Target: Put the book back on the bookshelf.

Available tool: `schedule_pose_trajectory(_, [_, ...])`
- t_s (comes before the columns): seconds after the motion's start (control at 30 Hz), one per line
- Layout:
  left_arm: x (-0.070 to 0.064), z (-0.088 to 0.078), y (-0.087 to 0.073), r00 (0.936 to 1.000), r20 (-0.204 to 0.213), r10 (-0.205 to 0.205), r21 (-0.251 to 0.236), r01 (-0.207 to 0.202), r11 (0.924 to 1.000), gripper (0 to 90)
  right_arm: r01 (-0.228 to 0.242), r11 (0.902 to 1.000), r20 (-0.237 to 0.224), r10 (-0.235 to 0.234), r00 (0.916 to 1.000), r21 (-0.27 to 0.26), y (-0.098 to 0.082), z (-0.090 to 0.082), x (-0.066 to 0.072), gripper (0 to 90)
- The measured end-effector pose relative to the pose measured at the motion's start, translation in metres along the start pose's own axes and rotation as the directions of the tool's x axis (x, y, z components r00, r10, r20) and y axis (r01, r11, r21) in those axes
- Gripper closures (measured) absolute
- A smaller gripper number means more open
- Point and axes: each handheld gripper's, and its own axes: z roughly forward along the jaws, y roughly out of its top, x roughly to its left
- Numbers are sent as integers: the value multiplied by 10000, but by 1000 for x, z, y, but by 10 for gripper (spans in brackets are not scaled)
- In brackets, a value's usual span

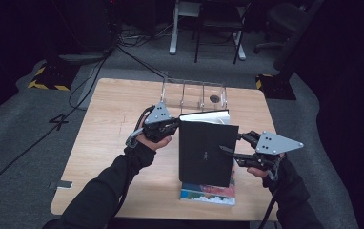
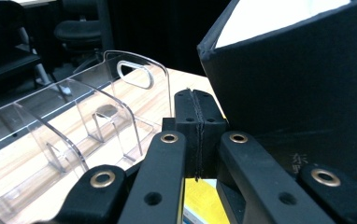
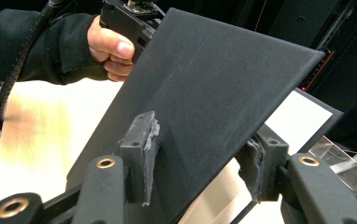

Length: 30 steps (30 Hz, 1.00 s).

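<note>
1. The middle of the surface [image 1: 108, 143] is blocked by the raised black book [image 1: 206, 150], held between the left tongs [image 1: 173, 125] and the right tongs [image 1: 225, 151].
2. The far edge is barred by a clear rack [image 1: 194, 95].
3. Open room is left along the left side.
4. A colourful book [image 1: 208, 193] is met beneath the black one, near the front edge.

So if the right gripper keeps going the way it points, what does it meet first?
Probably the black book: its front cover already sits between the right gripper jaws, slanting across their line. Depth beyond that is unclear.
</note>
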Motion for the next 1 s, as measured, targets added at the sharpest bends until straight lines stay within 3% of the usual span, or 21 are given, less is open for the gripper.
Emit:
schedule_pose_trajectory(0.07, [-1, -2, -1, 10000, 65, -22, -40, 22, 10000, 898, -121, 9999, -47, 121, 9999, -58, -1, -1, 1, 548])
schedule_pose_trajectory(0.23, [-3, -5, -2, 10000, 8, 69, -118, -69, 9999, 891, -124, 9993, -670, 101, 9977, -339, 0, -6, 5, 615])
schedule_pose_trajectory(0.37, [-6, -11, -4, 9998, -64, 169, -218, -170, 9996, 836, -107, 9977, -998, 40, 9950, -669, -1, -12, 10, 655])
schedule_pose_trajectory(0.53, [-11, -22, -14, 9994, -146, 307, 12, -306, 9995, 735, -77, 9965, -1080, -14, 9941, -833, -2, -17, 16, 674])
schedule_pose_trajectory(0.77, [-20, -39, -42, 9987, -191, 475, 1008, -453, 9939, 573, -60, 9942, -1029, -51, 9947, -1070, -8, -22, 24, 687])
schedule_pose_trajectory(0.93, [-28, -45, -69, 9968, 715, 359, 1895, -490, 9807, 431, -65, 9935, -992, -48, 9951, -1134, -11, -25, 28, 693])
schedule_pose_trajectory(1.0, [-32, -44, -77, 9959, 811, 388, 2176, -557, 9744, 332, -74, 9935, -997, -40, 9950, -1137, -11, -26, 29, 694])
